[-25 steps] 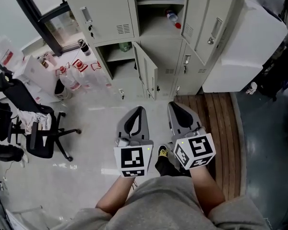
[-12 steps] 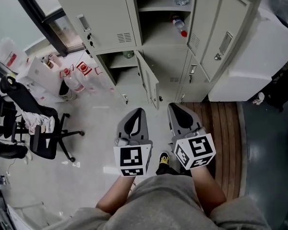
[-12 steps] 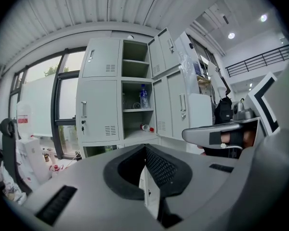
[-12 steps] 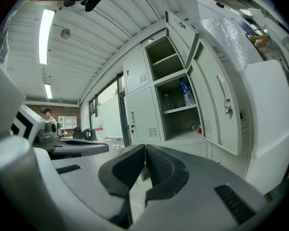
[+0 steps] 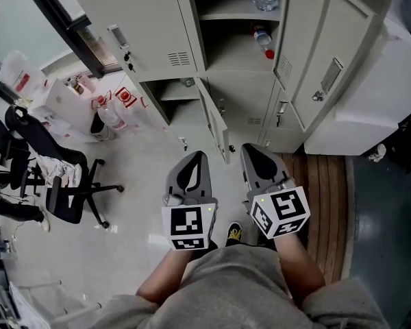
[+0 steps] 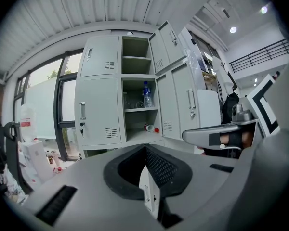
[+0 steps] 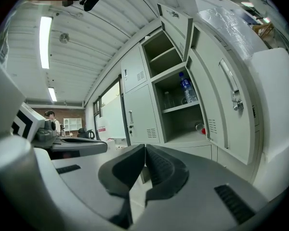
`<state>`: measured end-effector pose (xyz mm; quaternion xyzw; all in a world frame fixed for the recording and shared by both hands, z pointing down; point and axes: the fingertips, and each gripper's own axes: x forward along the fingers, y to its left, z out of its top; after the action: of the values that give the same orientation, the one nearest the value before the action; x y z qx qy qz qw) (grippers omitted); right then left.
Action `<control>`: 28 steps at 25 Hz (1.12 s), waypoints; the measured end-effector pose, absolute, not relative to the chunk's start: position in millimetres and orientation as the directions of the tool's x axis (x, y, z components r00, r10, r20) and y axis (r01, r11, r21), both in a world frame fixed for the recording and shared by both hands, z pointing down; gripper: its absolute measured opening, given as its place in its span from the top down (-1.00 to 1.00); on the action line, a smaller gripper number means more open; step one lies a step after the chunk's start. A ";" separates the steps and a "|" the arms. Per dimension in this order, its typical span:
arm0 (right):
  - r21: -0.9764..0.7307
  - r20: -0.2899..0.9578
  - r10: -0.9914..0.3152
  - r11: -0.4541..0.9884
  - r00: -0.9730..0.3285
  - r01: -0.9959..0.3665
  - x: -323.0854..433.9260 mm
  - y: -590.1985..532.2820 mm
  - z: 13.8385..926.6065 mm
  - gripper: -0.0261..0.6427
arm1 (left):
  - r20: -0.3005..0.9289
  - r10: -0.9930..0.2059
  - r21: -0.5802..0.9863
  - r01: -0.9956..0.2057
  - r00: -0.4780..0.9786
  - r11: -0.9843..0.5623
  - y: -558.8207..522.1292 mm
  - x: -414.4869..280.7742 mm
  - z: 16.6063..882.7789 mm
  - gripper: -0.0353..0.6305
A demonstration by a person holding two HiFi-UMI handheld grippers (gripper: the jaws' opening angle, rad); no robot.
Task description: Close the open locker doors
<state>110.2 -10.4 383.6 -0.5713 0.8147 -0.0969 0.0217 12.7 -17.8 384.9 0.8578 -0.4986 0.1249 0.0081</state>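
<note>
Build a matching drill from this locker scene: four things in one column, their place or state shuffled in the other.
1. lower locker door
2. red-capped bottle
3. black office chair
4. left gripper

A. lying on its side
B. shut, holding nothing
C. swung open
D. far left in the head view

Pairs: 1-C, 2-A, 3-D, 4-B

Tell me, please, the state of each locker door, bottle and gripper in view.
Small lower grey metal locker door: open, swung outward.
Tall right grey locker door: open.
Left grey locker door: closed.
Red-capped clear plastic bottle: lying on its shelf.
Left gripper: shut, empty.
Right gripper: shut, empty.
</note>
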 end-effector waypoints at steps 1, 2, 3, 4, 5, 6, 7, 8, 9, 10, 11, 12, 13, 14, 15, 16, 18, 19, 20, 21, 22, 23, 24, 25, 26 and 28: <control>-0.184 0.076 -0.934 0.332 -0.350 -0.925 111.5 -12.9 384.7 0.83 | 0.222 -0.857 -0.113 -0.860 0.466 -0.497 -19.6 12.3 385.0 0.87; -0.184 0.076 -0.933 0.335 -0.353 -0.924 112.4 -15.0 385.6 0.83 | 0.220 -0.860 -0.116 -0.863 0.460 -0.491 -21.2 11.4 384.7 0.87; -0.185 0.075 -0.932 0.337 -0.356 -0.923 112.9 -16.8 386.1 0.84 | 0.219 -0.864 -0.120 -0.866 0.454 -0.486 -22.6 9.9 384.1 0.87; -0.185 0.074 -0.931 0.340 -0.358 -0.922 113.0 -18.2 386.2 0.83 | 0.217 -0.867 -0.122 -0.868 0.449 -0.481 -24.0 8.2 383.3 0.87; -0.184 0.073 -0.930 0.343 -0.361 -0.921 112.9 -19.6 385.9 0.83 | 0.215 -0.869 -0.124 -0.870 0.445 -0.476 -25.5 6.8 382.4 0.87; -0.181 0.072 -0.929 0.346 -0.364 -0.920 113.0 -20.8 385.4 0.83 | 0.213 -0.871 -0.125 -0.872 0.442 -0.473 -26.9 6.2 381.6 0.87; -0.178 0.072 -0.928 0.350 -0.367 -0.920 113.3 -21.8 385.0 0.83 | 0.211 -0.873 -0.125 -0.874 0.440 -0.471 -28.3 6.2 381.0 0.87; -0.176 0.073 -0.926 0.352 -0.369 -0.919 113.6 -22.9 385.0 0.83 | 0.209 -0.874 -0.124 -0.874 0.439 -0.469 -29.6 6.5 380.5 0.87; -0.175 0.075 -0.925 0.354 -0.371 -0.919 113.9 -24.1 385.2 0.83 | 0.208 -0.874 -0.124 -0.875 0.439 -0.468 -31.1 7.0 380.1 0.87; -0.174 0.076 -0.925 0.356 -0.373 -0.918 114.2 -25.8 385.7 0.83 | 0.206 -0.874 -0.126 -0.874 0.439 -0.469 -33.1 7.6 379.9 0.87; -0.173 0.078 -0.924 0.357 -0.374 -0.918 114.7 -27.8 386.4 0.83 | 0.205 -0.874 -0.126 -0.873 0.441 -0.471 -35.6 8.3 380.0 0.87; -0.170 0.081 -0.924 0.356 -0.373 -0.919 115.4 -30.3 387.3 0.83 | 0.205 -0.872 -0.125 -0.872 0.444 -0.473 -38.5 9.1 380.3 0.87; -0.168 0.085 -0.924 0.356 -0.373 -0.919 115.8 -32.9 388.5 0.83 | 0.205 -0.871 -0.123 -0.871 0.447 -0.475 -41.4 9.5 380.8 0.87; -0.168 0.091 -0.923 0.356 -0.375 -0.919 115.6 -35.6 390.0 0.83 | 0.207 -0.870 -0.120 -0.871 0.448 -0.477 -44.3 9.3 381.5 0.87; -0.167 0.099 -0.920 0.359 -0.378 -0.918 114.7 -38.2 392.3 0.83 | 0.209 -0.869 -0.117 -0.871 0.449 -0.478 -47.4 8.4 382.7 0.87; -0.163 0.108 -0.917 0.364 -0.383 -0.917 113.5 -41.4 395.2 0.83 | 0.212 -0.868 -0.114 -0.871 0.449 -0.478 -50.9 7.3 384.2 0.87; -0.146 0.127 -0.911 0.374 -0.392 -0.916 111.5 -49.4 401.8 0.83 | 0.217 -0.866 -0.108 -0.871 0.451 -0.480 -59.6 5.0 387.1 0.87; -0.138 0.135 -0.910 0.376 -0.393 -0.916 110.4 -53.9 405.2 0.83 | 0.220 -0.865 -0.105 -0.870 0.451 -0.481 -64.1 3.2 388.6 0.87; -0.134 0.142 -0.909 0.375 -0.393 -0.917 109.2 -58.5 408.6 0.83 | 0.223 -0.864 -0.103 -0.871 0.451 -0.481 -68.6 0.7 390.3 0.87; -0.133 0.148 -0.908 0.374 -0.392 -0.918 107.6 -63.1 412.0 0.83 | 0.228 -0.863 -0.101 -0.871 0.450 -0.481 -73.2 -2.5 392.2 0.87; -0.133 0.156 -0.907 0.373 -0.391 -0.918 105.9 -67.4 415.6 0.83 | 0.232 -0.863 -0.099 -0.872 0.449 -0.480 -77.8 -5.8 394.3 0.87; -0.132 0.166 -0.905 0.373 -0.392 -0.918 104.1 -71.5 419.4 0.83 | 0.237 -0.863 -0.096 -0.873 0.447 -0.479 -82.5 -8.9 396.4 0.87; -0.129 0.177 -0.902 0.374 -0.393 -0.918 102.3 -75.2 423.4 0.83 | 0.241 -0.862 -0.093 -0.873 0.446 -0.478 -87.2 -11.7 398.4 0.87; -0.126 0.189 -0.899 0.376 -0.394 -0.918 100.6 -78.7 427.6 0.83 | 0.244 -0.861 -0.090 -0.873 0.446 -0.478 -91.7 -14.2 400.1 0.87; -0.126 0.202 -0.896 0.376 -0.395 -0.918 98.9 -82.1 432.0 0.83 | 0.248 -0.859 -0.088 -0.873 0.447 -0.480 -96.4 -16.7 401.7 0.87; -0.130 0.230 -0.886 0.382 -0.403 -0.915 95.1 -89.8 442.5 0.83 | 0.255 -0.856 -0.084 -0.871 0.450 -0.484 -106.9 -21.4 404.2 0.87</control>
<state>95.1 -89.8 442.5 -0.5432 0.8290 -0.1185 -0.0610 -21.4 -106.9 404.2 0.8511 -0.5072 0.1323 0.0293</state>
